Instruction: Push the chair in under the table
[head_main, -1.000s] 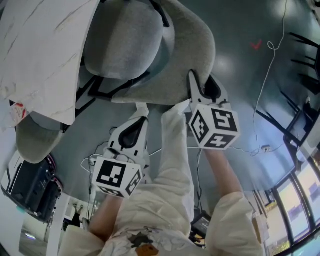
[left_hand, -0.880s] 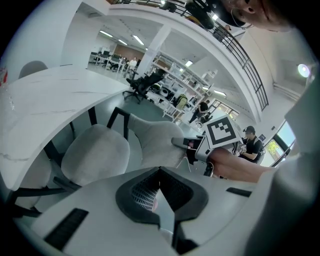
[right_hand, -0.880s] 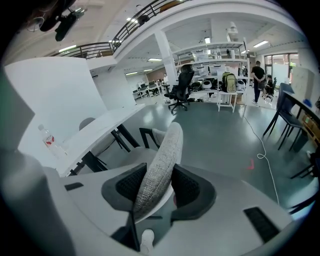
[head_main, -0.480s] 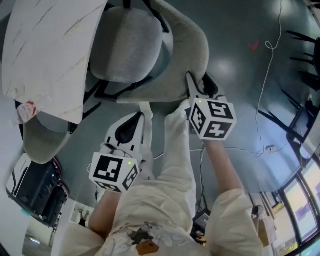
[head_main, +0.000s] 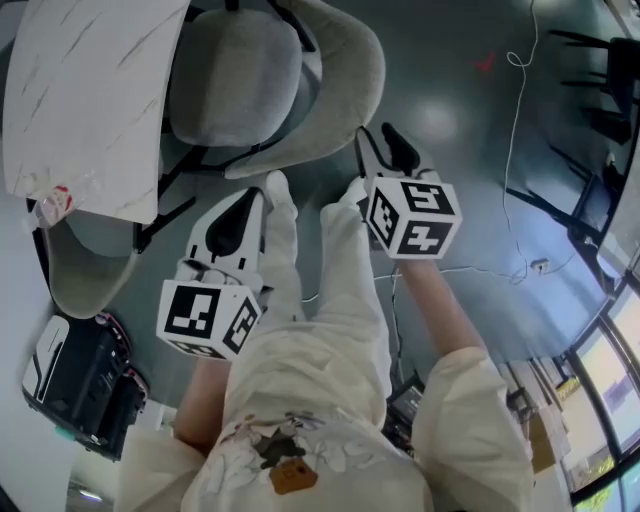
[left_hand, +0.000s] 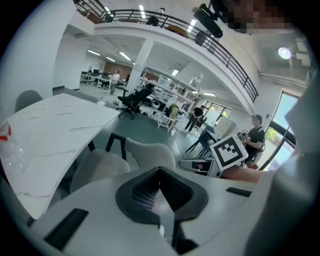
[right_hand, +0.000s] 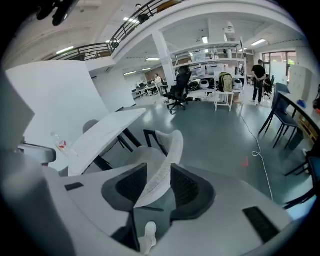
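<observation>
The grey upholstered chair (head_main: 235, 80) stands with its seat partly under the white marble table (head_main: 85, 100); its curved backrest (head_main: 345, 95) faces me. My right gripper (head_main: 380, 142) is open at the backrest's lower right edge. Its jaws have just closed a little. In the right gripper view (right_hand: 159, 175) the backrest rim (right_hand: 167, 150) shows between the pads, with a sliver of room at the right pad. My left gripper (head_main: 250, 197) is shut on nothing, a short way back from the backrest. In the left gripper view (left_hand: 160, 172) the chair (left_hand: 150, 155) lies just beyond its tips.
A second grey chair (head_main: 75, 270) sits under the table's near side. A plastic bottle (head_main: 50, 205) lies on the table edge. A black case (head_main: 80, 375) stands at lower left. A white cable (head_main: 520, 120) crosses the floor; black chairs (head_main: 590, 60) stand far right. My legs (head_main: 330, 320) are between the grippers.
Both grippers have drawn back from the backrest and risen. The right fingers, earlier over the backrest's rim, now sit at its edge. Chair and table have shifted up and left in view.
</observation>
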